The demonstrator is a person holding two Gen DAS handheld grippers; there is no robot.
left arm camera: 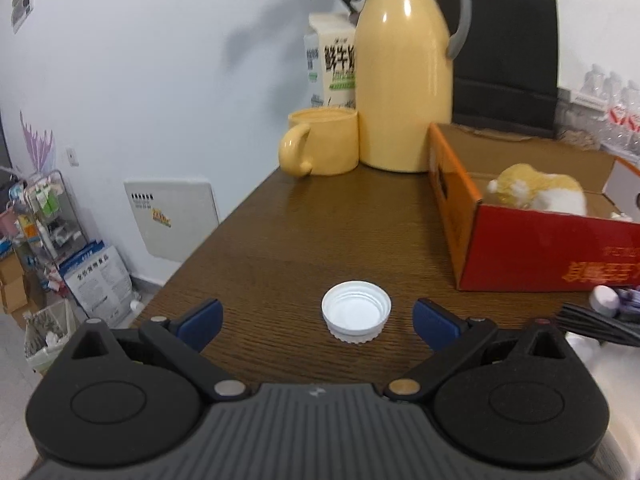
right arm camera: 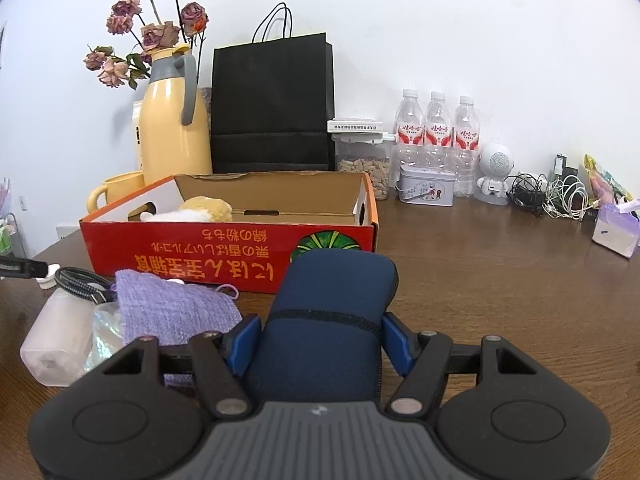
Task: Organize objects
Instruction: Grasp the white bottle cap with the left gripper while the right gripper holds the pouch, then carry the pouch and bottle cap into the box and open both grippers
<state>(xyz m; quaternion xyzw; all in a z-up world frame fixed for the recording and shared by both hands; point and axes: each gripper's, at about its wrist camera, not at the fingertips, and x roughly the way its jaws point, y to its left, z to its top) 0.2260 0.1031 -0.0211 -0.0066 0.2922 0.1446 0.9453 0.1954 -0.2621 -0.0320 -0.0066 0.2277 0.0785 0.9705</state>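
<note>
Left-hand item: a white round plastic bottle cap point(left arm camera: 356, 317) lay open side up on the brown wood-grain surface point(left arm camera: 320, 232), between the blue pads of the left claw point(left arm camera: 318, 322) but touching neither.
Left claw state: spread wide and empty.
Cap handling: judged light, stiff and shallow, with a ribbed skirt. The pads would best close across the rim at its widest line; a high or off-centre grip could flick it away.
Right-hand item: a dark blue padded fabric pouch point(right arm camera: 324, 328), rounded at its far end, sat in the right claw point(right arm camera: 320, 346).
Right claw state: about half spread, with both blue pads pressed against the pouch sides.
Pouch handling: judged soft and yielding, hence unlikely to slip, though it could sag forward.
Likely destination: an open red and orange cardboard box point(right arm camera: 192, 256) stood just beyond both items, with a yellow and white plush toy point(right arm camera: 200, 209) lying in it.
Obstructions, right: a lilac knitted cloth point(right arm camera: 168, 308), a grey braided cable point(right arm camera: 76, 282) and a translucent white roll point(right arm camera: 56, 340) lay at the box front.
Obstructions, left: a yellow ceramic mug point(left arm camera: 320, 140) and a yellow thermos jug point(left arm camera: 400, 80) stood well behind the cap, clear of the approach.
</note>
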